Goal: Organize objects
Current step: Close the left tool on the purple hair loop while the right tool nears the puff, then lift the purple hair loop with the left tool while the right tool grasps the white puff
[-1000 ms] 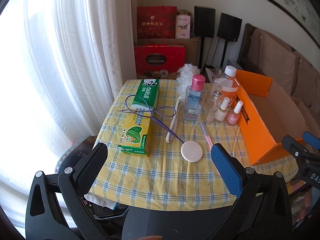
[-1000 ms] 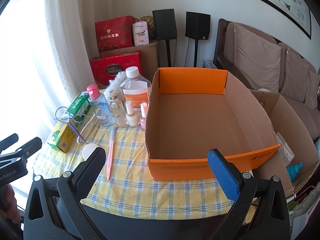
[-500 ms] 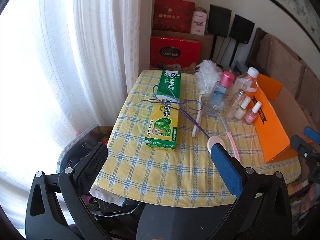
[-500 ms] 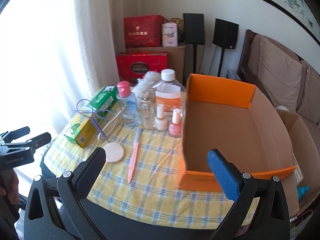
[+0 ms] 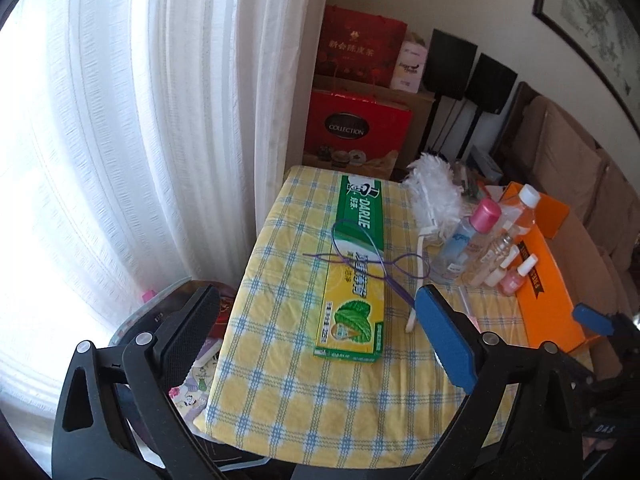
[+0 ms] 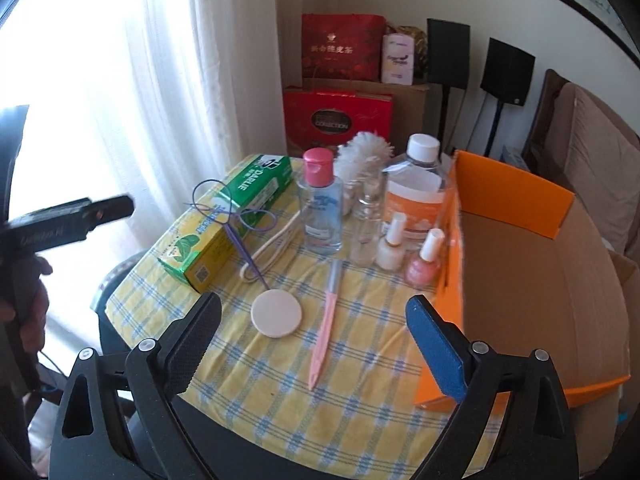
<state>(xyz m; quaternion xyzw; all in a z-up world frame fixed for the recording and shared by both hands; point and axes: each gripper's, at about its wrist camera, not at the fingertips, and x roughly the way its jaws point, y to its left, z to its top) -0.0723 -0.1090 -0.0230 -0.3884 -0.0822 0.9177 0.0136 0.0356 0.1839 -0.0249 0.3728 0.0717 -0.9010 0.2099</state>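
Toiletries, among them the toothpaste box point(image 5: 354, 280), lie on the checked tablecloth point(image 5: 304, 392) left of the empty orange box point(image 6: 532, 280), both grippers point(image 5: 316, 336) point(image 6: 314, 344) now nearer, spread but narrowing slightly, empty: sorting not begun.

Bright white curtain point(image 5: 160, 140), brown sofa point(image 6: 592, 152), black speakers point(image 6: 448, 52).

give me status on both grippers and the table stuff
Left gripper and right gripper open, just narrowing, nothing between. Toothpaste box, bottles untouched; orange box empty. Nothing in the way.
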